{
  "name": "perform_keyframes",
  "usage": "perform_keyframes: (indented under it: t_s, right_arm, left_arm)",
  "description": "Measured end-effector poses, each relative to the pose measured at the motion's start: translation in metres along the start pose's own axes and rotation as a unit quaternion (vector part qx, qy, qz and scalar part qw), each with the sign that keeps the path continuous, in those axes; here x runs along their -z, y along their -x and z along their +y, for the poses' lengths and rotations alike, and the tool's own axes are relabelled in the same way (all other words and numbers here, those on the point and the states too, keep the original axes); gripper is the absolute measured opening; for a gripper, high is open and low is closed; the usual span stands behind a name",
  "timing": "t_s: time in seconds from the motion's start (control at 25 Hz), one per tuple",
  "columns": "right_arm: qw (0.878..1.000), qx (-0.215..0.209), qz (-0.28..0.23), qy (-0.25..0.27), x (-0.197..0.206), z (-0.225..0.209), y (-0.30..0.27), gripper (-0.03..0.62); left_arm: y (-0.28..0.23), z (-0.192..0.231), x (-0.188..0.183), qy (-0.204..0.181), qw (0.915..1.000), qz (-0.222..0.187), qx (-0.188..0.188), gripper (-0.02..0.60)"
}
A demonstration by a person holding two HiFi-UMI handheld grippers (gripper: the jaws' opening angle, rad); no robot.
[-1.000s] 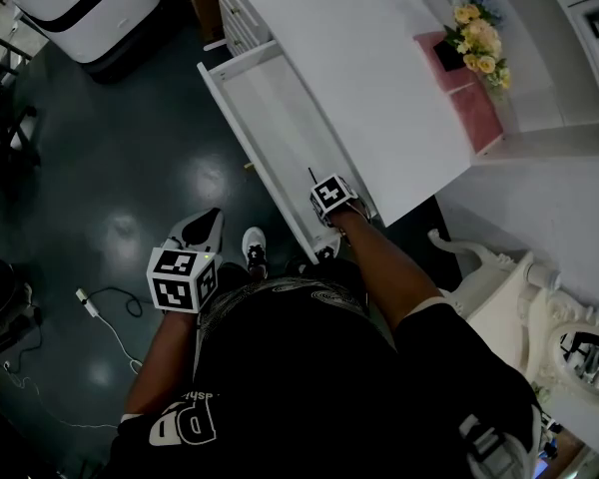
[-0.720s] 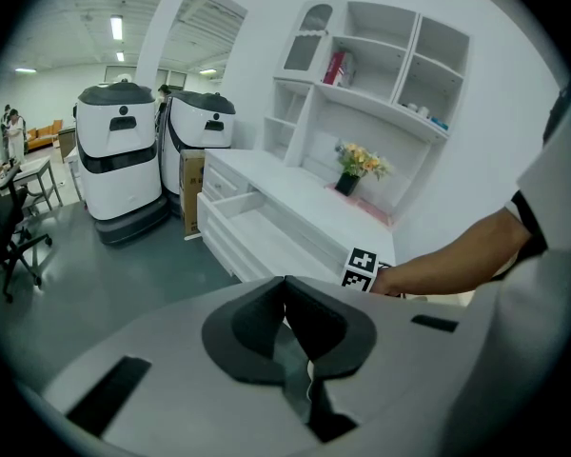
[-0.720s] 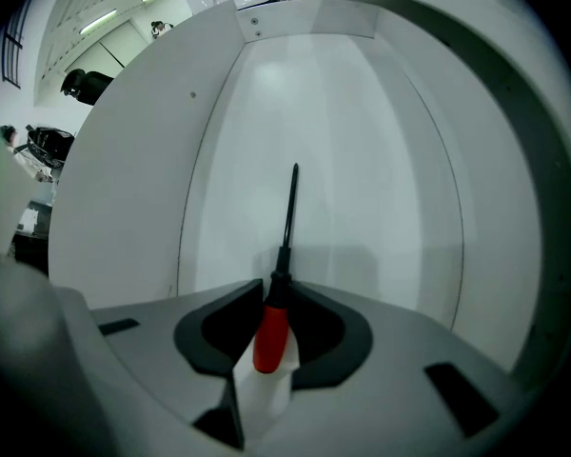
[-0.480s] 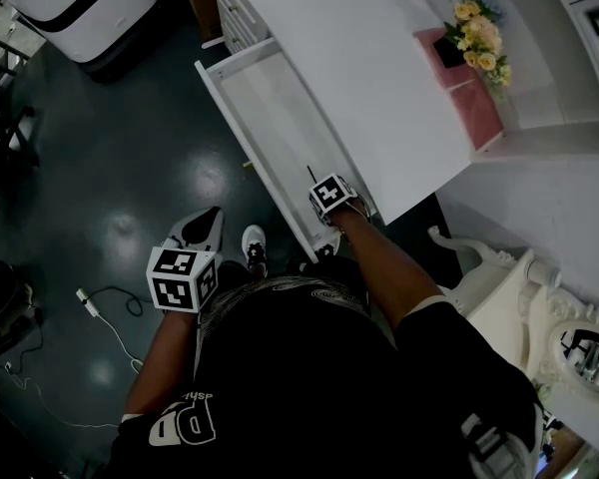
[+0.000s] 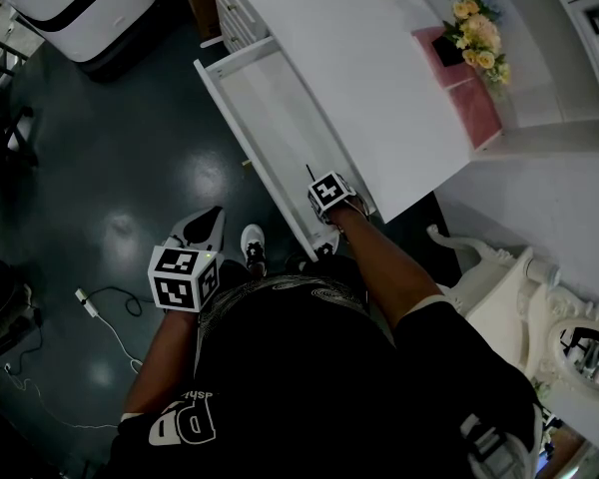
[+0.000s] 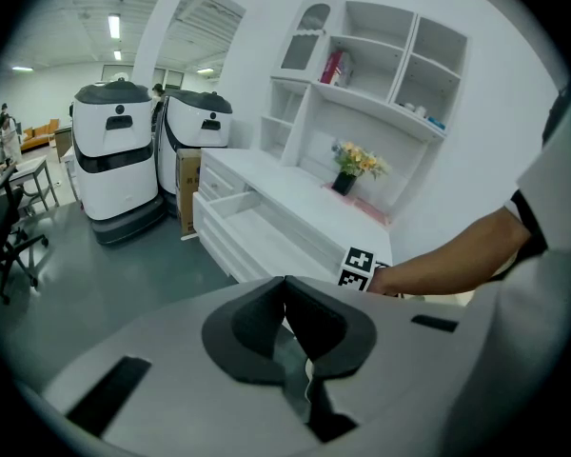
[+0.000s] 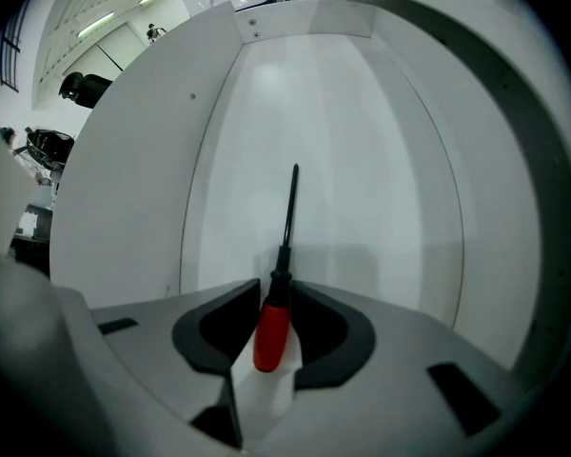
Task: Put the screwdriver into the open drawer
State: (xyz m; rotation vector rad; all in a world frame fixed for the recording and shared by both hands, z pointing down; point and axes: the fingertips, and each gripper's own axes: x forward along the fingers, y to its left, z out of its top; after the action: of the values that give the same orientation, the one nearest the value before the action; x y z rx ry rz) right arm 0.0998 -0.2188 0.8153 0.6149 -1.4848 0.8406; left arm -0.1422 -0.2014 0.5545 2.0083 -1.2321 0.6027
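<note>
The screwdriver [image 7: 272,327], red handle and thin black shaft, lies in the open white drawer [image 7: 362,160] with its tip pointing to the drawer's far end. My right gripper [image 7: 278,288] points straight down over it. Its jaws are opening, and the handle sits between them with small gaps on both sides. In the head view the right gripper [image 5: 328,196] is at the near end of the drawer [image 5: 220,98], with the shaft of the screwdriver [image 5: 310,174] poking out past it. My left gripper [image 5: 205,230] hangs over the dark floor, shut and holding nothing.
The white desk top [image 5: 359,78] overhangs the drawer on the right and carries a flower pot [image 5: 476,36] on a pink mat. Two white machines [image 6: 119,155] stand on the floor beyond the drawer. A cable [image 5: 105,312] lies on the floor at the left. A shoe [image 5: 254,247] is near the drawer front.
</note>
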Motion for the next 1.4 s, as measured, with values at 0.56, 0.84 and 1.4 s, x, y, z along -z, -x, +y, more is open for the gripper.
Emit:
perform_keyframes:
  t_s: [0.56,0.84,1.4]
  right_arm:
    - [1.000,0.017,-0.015,-0.007,0.001,-0.002,0.009,0.149]
    - [0.999,0.021,-0.028,-0.017,0.002,0.001,0.018,0.151]
    - [0.991,0.007,-0.113,-0.064,-0.006,0.017,0.055,0.152]
  left_arm:
    - [0.002,-0.006,0.000,-0.010,0.9998,-0.007,0.013,0.015]
    - [0.003,-0.011,-0.004,-0.018,0.9994,-0.013,0.027,0.015]
    - [0.001,-0.025,-0.004,-0.055,0.9962,-0.010,0.066,0.015]
